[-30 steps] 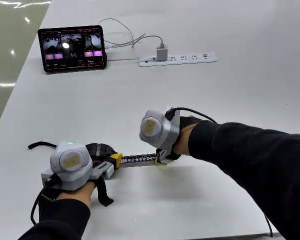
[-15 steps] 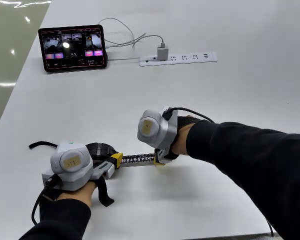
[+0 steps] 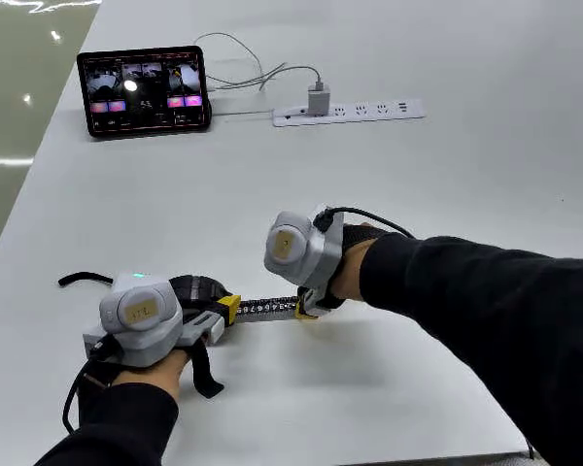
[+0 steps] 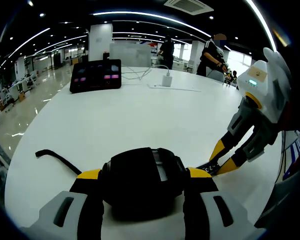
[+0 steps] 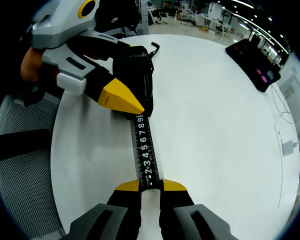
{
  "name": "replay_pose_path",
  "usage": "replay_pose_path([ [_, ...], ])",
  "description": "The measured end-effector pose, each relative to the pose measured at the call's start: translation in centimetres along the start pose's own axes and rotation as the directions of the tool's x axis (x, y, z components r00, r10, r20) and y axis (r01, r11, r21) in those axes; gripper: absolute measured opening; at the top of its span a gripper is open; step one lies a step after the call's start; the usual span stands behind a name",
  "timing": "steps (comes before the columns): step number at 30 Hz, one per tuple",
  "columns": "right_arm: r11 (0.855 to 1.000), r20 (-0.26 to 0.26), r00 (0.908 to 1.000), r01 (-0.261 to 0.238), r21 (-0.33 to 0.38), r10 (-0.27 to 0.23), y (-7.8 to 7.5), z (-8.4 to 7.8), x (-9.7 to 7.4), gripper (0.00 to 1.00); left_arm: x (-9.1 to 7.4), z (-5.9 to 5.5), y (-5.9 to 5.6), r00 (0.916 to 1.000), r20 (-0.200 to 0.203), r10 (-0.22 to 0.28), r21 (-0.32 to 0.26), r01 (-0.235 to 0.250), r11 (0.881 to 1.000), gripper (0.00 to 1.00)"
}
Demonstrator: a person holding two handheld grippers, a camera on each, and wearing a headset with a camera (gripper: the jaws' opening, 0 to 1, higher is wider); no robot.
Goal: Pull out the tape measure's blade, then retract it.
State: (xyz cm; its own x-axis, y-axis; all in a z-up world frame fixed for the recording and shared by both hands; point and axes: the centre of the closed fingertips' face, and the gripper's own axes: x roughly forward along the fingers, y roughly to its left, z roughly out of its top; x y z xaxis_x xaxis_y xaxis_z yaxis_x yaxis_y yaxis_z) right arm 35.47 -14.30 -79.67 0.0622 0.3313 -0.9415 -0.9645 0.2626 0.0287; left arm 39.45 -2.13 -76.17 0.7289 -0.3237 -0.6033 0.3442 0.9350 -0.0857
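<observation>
The left tool (image 4: 145, 176) is clamped on the black tape measure (image 4: 144, 187), its yellow-tipped jaws pressing the case from both sides. The case rests on the white surface (image 3: 272, 194). A black strap (image 4: 54, 155) trails along the surface from the case, to that tool's left. Ahead of it and to its right, a short length of blade (image 5: 144, 150) lies flat on the surface, numbers up. It runs from the case's mouth to the right tool (image 5: 150, 186). That tool's jaws are drawn together on the blade's end, pinching it between their yellow tips. The two tools stand near each other, joined by the blade. Well beyond both tools, a tablet (image 3: 144, 90) shows a lit screen. To its right lies a power strip (image 3: 369, 111) with a white charger (image 3: 318, 99) plugged in, and a cable (image 3: 243, 70) loops between them. In the left gripper view, people (image 4: 212, 55) stand past the surface's far edge.
</observation>
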Motion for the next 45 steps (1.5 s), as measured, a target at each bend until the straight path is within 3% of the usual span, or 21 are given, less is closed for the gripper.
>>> replay_pose_path([
  [32, 1.000, 0.013, 0.9999, -0.004, -0.004, 0.004, 0.2, 1.1, 0.4, 0.09, 0.0, -0.1, -0.1, 1.0000, -0.007, -0.003, -0.001, 0.003, 1.000, 0.60],
  [45, 0.999, 0.042, 0.9987, -0.028, 0.044, 0.026, 0.2, 1.5, 0.5, 0.10, 0.0, 0.0, -0.1, 1.0000, 0.004, 0.002, 0.006, -0.002, 1.000, 0.60],
])
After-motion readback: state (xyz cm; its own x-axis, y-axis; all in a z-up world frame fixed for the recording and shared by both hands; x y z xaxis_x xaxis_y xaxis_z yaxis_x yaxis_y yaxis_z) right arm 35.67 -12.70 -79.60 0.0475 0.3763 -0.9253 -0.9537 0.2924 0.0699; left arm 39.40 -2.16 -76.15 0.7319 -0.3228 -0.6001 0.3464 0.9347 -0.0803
